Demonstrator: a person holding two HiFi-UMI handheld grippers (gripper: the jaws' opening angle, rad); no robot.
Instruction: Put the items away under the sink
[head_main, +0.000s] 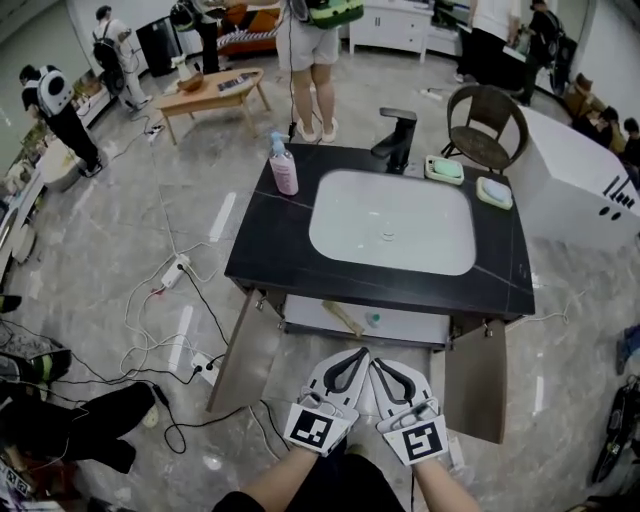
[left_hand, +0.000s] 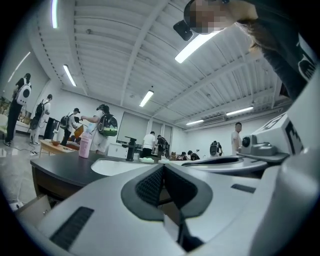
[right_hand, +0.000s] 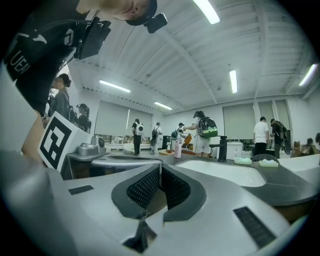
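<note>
A sink cabinet with a black countertop (head_main: 270, 250) and a white basin (head_main: 392, 222) stands in front of me, both lower doors (head_main: 245, 350) swung open. On the shelf under the basin lie a wooden-handled item (head_main: 343, 318) and a small teal thing (head_main: 372, 319). A pink pump bottle (head_main: 284, 168) stands on the counter's left, and two soap dishes (head_main: 444, 169) sit at the back right. My left gripper (head_main: 362, 353) and right gripper (head_main: 375, 363) are side by side before the open cabinet, both shut and empty. They point level at counter height (left_hand: 163, 167) (right_hand: 160, 167).
A black faucet (head_main: 398, 138) rises behind the basin. Cables and a power strip (head_main: 175, 272) trail over the floor at left. A round chair (head_main: 487, 125) and a white tub (head_main: 580, 190) stand behind the cabinet. Several people and a wooden table (head_main: 212, 90) are farther back.
</note>
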